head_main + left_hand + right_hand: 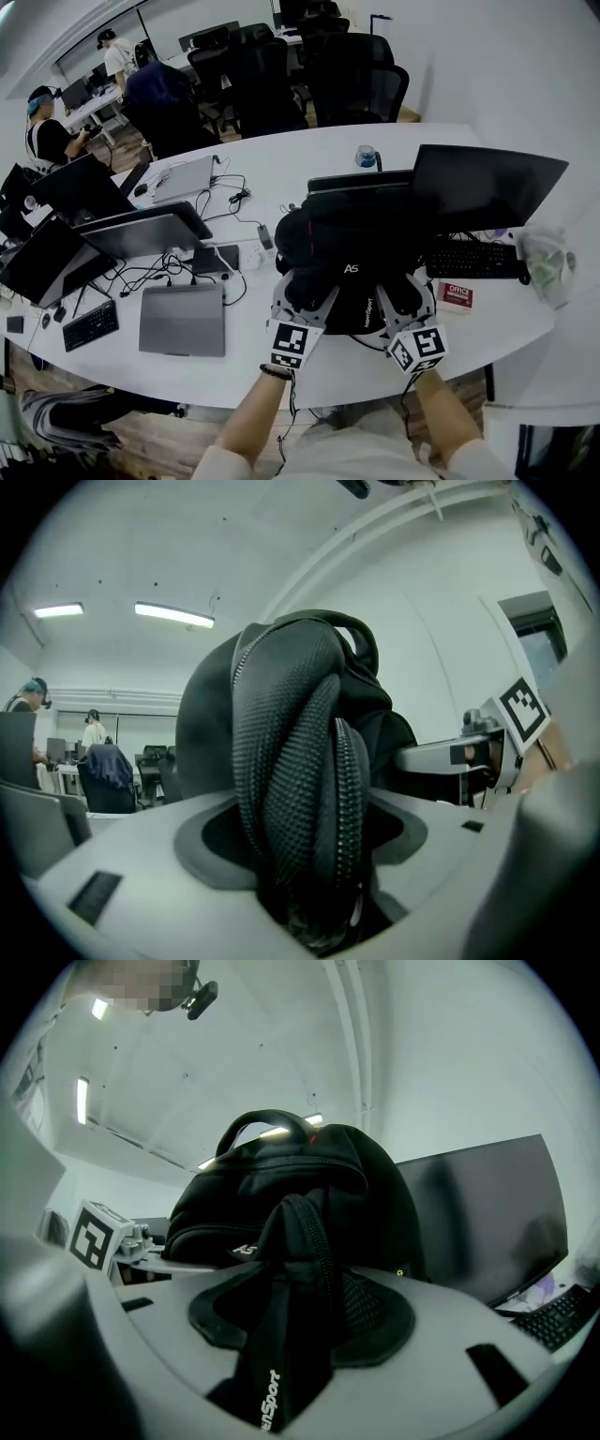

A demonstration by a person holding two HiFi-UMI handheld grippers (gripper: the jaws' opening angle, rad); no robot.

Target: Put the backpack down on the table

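A black backpack [356, 234] lies on the white table [281, 169], just beyond both grippers. My left gripper [305, 298] is at its near left side and my right gripper [412, 298] at its near right side. In the left gripper view a black mesh shoulder strap [300, 761] runs between the wide jaws of the left gripper [305, 855], and the backpack [211, 724] bulks behind it. In the right gripper view another strap [286, 1354], printed with white letters, lies loose between the spread jaws of the right gripper [300, 1321]. The backpack [281, 1176] and its top handle rise behind that strap.
A dark monitor [483, 187] and a keyboard [473, 260] stand right of the backpack, with a red box [457, 295] near the front edge. Laptops [183, 319], cables and a water bottle [366, 157] lie to the left and behind. Office chairs and people are at the back.
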